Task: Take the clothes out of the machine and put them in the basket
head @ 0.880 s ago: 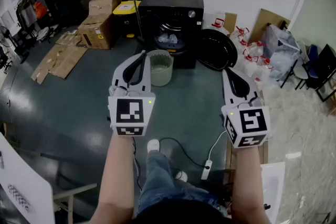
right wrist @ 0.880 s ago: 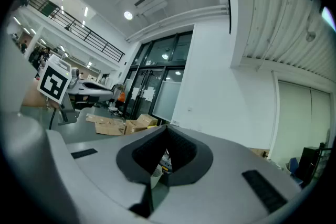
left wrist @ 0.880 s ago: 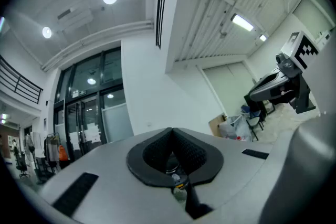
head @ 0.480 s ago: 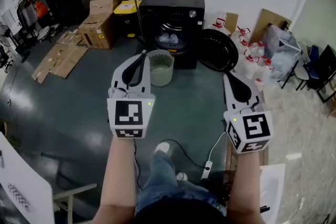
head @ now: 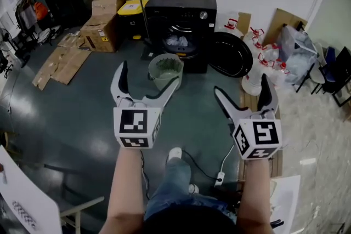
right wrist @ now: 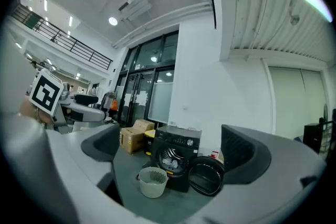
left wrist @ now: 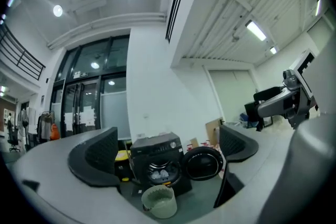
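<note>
— Change noted: the jaws of the left gripper [head: 149,75] and the right gripper [head: 241,85], recorded together earlier, are now found spread wide. Nothing is clamped.
— And the clothes?
— The clothes [head: 176,40] are observed inside the washing machine [head: 181,8], its door [head: 230,55] swung open. The pale green basket [head: 164,66] is stood just before it.

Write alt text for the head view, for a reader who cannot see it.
A person holds the left tool and right tool out, both open and empty, toward a black washing machine whose door stands open, clothes inside. A pale green basket stands on the floor before it.
</note>
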A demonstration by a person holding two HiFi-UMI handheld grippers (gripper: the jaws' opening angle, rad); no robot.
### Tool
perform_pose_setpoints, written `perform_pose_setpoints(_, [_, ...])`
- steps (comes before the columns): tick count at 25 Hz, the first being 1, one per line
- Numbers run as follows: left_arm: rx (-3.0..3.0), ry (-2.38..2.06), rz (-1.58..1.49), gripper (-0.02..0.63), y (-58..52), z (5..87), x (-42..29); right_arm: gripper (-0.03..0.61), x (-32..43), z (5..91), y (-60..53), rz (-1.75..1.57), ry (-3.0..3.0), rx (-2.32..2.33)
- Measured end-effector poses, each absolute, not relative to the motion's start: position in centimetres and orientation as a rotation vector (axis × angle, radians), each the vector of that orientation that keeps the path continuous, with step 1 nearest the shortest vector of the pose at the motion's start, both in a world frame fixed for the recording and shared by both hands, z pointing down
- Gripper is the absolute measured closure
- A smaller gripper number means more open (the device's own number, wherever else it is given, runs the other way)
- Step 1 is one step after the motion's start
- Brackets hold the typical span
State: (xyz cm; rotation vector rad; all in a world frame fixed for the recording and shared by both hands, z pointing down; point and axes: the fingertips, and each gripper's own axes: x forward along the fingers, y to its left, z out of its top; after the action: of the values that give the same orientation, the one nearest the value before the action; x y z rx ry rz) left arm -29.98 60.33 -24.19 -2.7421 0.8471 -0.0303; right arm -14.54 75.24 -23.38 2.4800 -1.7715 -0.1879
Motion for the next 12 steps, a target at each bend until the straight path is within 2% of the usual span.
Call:
perform_pose_setpoints(6, [-2.76,0.769,-0.197,0.046,53.6,-21.8,-26.7,0.008,-11.3,-22.8,68.6,-0.112,-1.752,2.447])
perform_pose_setpoints(12, [-2.782,0.839,-0.147,0.046,43.7,-22.0,-24.3,0.009,-7.9,-22.4,59.3,-0.103,-1.685,2.344])
